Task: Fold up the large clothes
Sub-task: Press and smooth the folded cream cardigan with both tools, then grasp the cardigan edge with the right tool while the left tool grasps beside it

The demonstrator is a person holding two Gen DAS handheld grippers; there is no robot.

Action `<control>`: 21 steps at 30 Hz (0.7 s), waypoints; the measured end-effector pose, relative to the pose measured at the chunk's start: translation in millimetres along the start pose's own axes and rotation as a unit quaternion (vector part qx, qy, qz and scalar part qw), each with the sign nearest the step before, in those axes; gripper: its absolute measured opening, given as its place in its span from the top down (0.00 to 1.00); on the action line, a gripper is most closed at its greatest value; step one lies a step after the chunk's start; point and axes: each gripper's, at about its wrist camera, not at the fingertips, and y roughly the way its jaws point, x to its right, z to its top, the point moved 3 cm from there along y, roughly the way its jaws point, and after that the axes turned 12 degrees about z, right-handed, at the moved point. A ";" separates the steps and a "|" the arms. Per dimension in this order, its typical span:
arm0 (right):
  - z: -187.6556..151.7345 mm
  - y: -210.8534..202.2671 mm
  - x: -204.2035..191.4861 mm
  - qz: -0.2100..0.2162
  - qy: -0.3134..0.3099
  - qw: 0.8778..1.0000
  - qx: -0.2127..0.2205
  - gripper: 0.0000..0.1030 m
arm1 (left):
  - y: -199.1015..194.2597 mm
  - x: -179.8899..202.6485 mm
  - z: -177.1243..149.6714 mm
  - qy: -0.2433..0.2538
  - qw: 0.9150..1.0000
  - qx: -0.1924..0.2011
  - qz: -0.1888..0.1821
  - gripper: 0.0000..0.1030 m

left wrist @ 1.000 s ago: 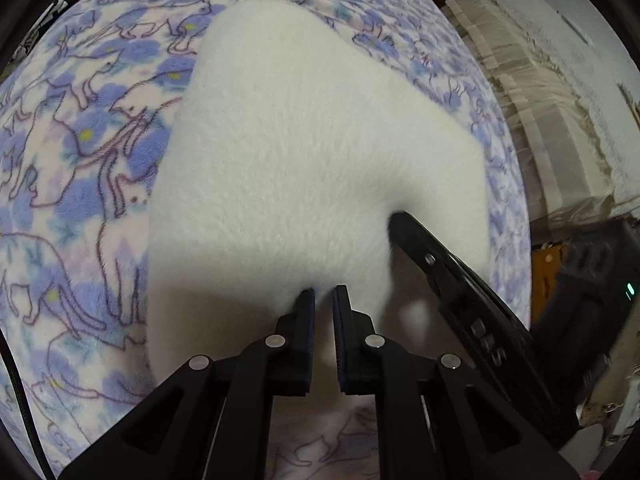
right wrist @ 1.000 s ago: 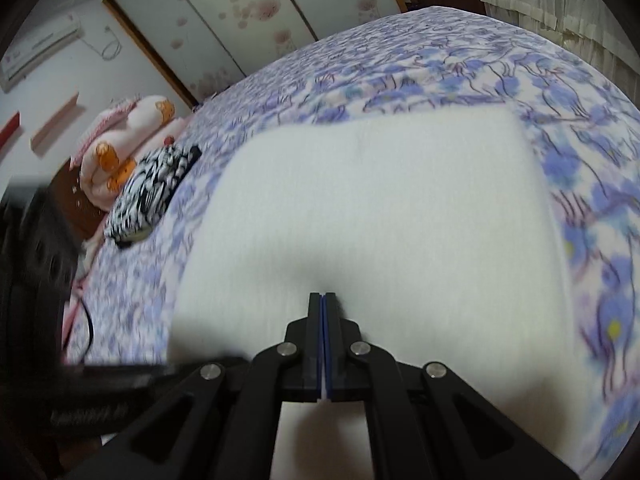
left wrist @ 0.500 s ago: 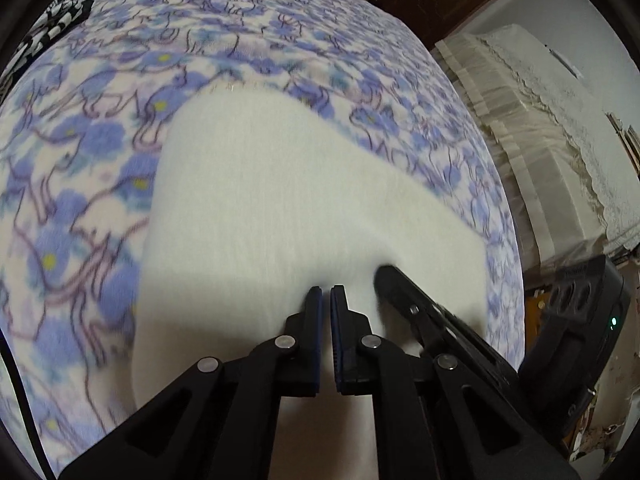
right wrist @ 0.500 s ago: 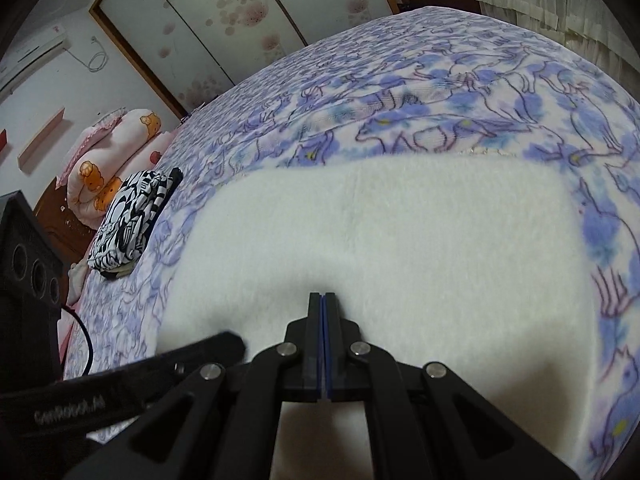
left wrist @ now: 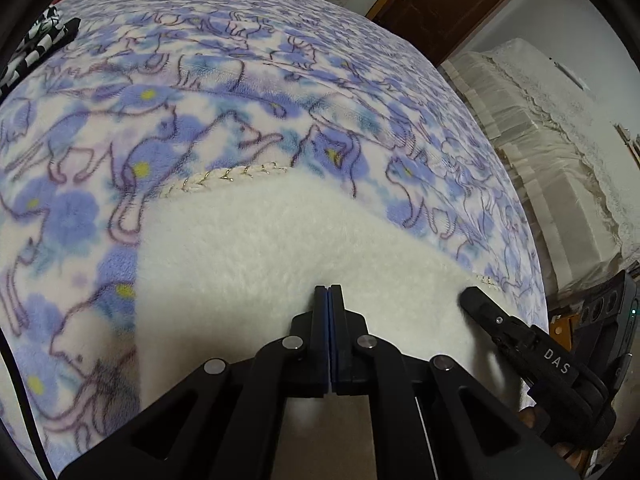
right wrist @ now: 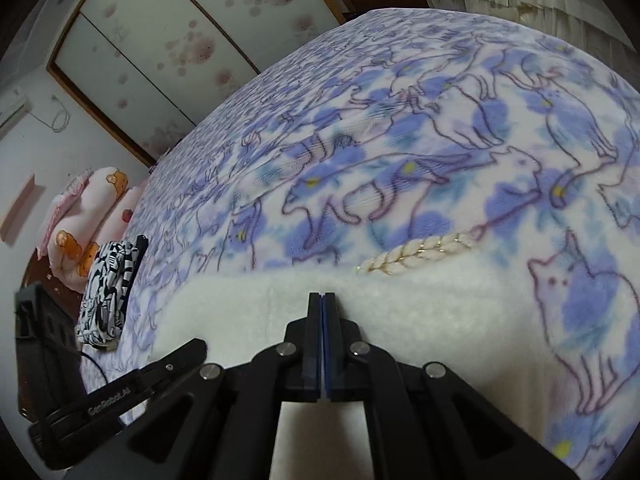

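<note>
Both tools are fully closed. Left tool (left wrist: 328,292): pads together, no fabric visibly pinched, tips over the white plush garment (left wrist: 280,248). Right tool (right wrist: 321,300): same, closed with nothing seen between the pads; in the left view it sits at 4 o'clock of the left tool.

Garment lies flat on the purple cat-print fleece bed cover (left wrist: 160,120), filling the near half of both views. A braided cream trim with gold thread (right wrist: 416,254) peeks out at its far edge, 1 o'clock from the right tool.

Progress guess: it looks folded into a rough rectangle already. Left: possibly another fold or final smoothing; can't confirm layer count.
</note>
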 end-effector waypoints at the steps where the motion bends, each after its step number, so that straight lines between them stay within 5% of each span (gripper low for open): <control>1: -1.5 -1.3 4.1 0.003 0.002 1.000 -0.002 1.00 | 2.0 0.0 -1.1 0.003 1.000 0.002 -0.001 0.99; 13: -8.5 -32.0 15.6 -0.054 -0.017 0.998 0.004 1.00 | 1.3 1.3 -1.3 0.005 1.000 -0.001 0.001 0.99; 21: -7.6 -76.8 25.2 -0.081 -0.016 0.997 0.004 1.00 | -40.1 -1.6 -6.8 0.050 0.996 0.002 0.070 0.99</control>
